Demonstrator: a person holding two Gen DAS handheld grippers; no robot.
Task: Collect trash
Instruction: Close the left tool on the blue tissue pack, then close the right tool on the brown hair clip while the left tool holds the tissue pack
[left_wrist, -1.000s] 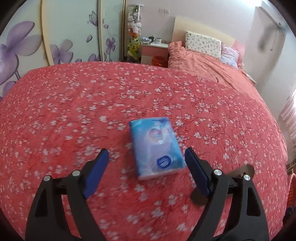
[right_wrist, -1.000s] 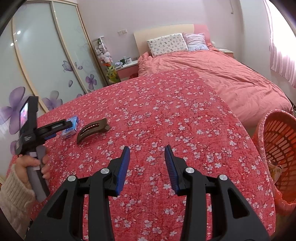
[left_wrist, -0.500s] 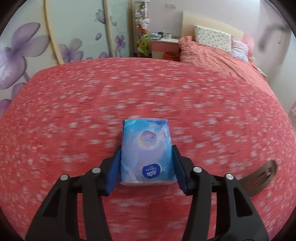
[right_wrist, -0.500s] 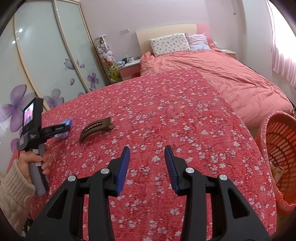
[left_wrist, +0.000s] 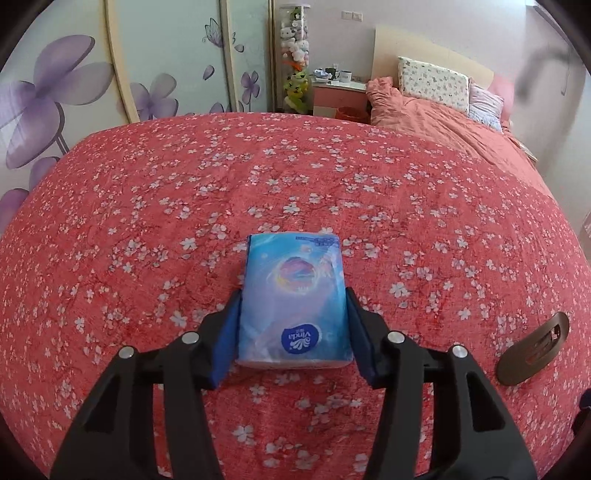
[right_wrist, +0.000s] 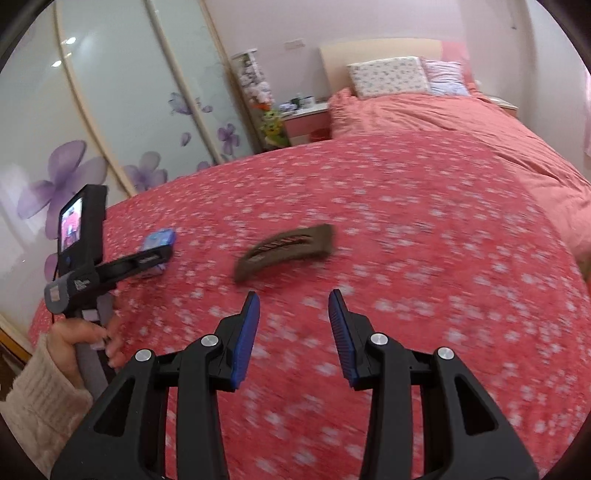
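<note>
- The left gripper (left_wrist: 293, 325) has its jaws pressed on the sides of the blue tissue pack (left_wrist: 293, 301), low on the flowered red cloth (left_wrist: 332, 177); the soft pack could buckle and slip out.
- The right gripper (right_wrist: 293, 334), jaws part-open and empty, faces the brown hair clip (right_wrist: 286, 249); a low approach could snag the cloth.
- Open cloth all round; edges far.

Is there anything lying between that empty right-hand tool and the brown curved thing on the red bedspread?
Nothing visible does. The right tool stands open and empty, and only bare flowered bedspread lies between its tips and the brown curved piece. The blue tissue pack, clamped in the left tool, sits well off to the side.
</note>
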